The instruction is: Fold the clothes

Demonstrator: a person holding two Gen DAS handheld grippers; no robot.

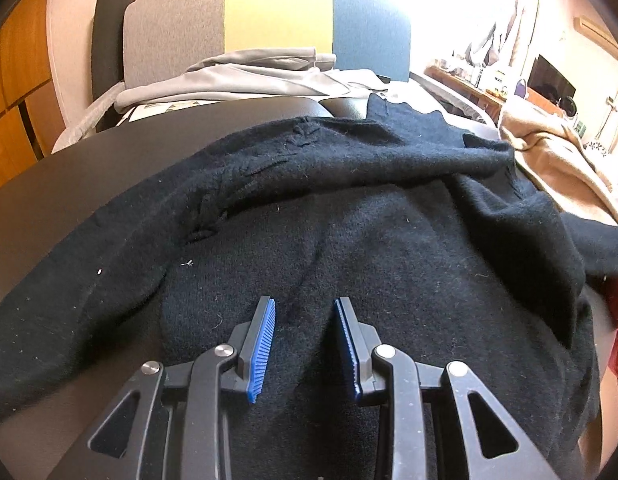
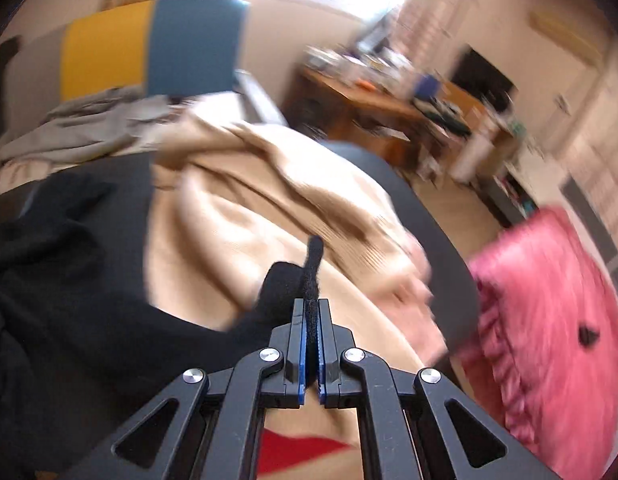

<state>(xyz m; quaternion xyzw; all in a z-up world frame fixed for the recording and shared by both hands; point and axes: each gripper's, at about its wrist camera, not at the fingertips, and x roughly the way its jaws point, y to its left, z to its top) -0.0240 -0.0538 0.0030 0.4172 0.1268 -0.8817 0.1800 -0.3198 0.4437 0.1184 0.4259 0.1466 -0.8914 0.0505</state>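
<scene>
A black knit sweater [image 1: 349,224] lies spread over the dark round table [image 1: 69,184], one sleeve folded across its top. My left gripper [image 1: 305,308] hovers over the sweater's middle, open, with nothing between its blue pads. In the right wrist view my right gripper [image 2: 311,304] is shut on an edge of the black sweater [image 2: 69,300], and a strip of black cloth sticks up past its tips. That view is blurred by motion. The rest of the sweater hangs to the left of the right gripper.
A beige garment [image 2: 269,208] is heaped on the table's right side, also seen as beige garment [image 1: 557,160]. A pink quilted item [image 2: 549,312] lies right of the table. Grey clothes [image 1: 245,76] rest before a grey, yellow and blue panel [image 1: 269,24]. A cluttered wooden desk [image 2: 369,104] stands behind.
</scene>
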